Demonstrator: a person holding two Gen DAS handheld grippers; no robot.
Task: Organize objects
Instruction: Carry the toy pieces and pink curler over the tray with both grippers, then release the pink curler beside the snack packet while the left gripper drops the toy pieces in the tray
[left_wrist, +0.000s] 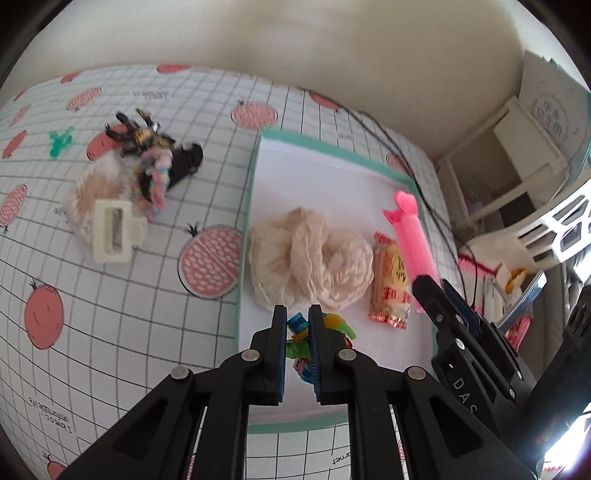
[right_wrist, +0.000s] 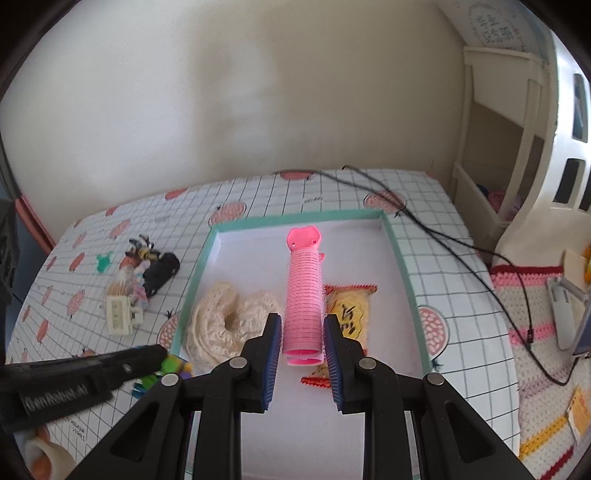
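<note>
Gridded tablecloth covers the table (right_wrist: 424, 192), where a teal-rimmed tray (right_wrist: 195, 273) already holds yarn (right_wrist: 229, 321), a snack packet (right_wrist: 351, 314) and more. Left gripper (left_wrist: 297, 332) clamps a colourful toy (left_wrist: 301, 334) over the tray; right gripper (right_wrist: 303, 343) straddles the pink hair roller (right_wrist: 303, 295), grasp uncertain. Clutter (left_wrist: 147, 170) beside the tray remains.

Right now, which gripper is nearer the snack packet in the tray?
Right. The right gripper straddles the pink hair roller lying directly beside the snack packet. The left gripper is farther off, closed on a colourful toy in front of the cream yarn.
</note>
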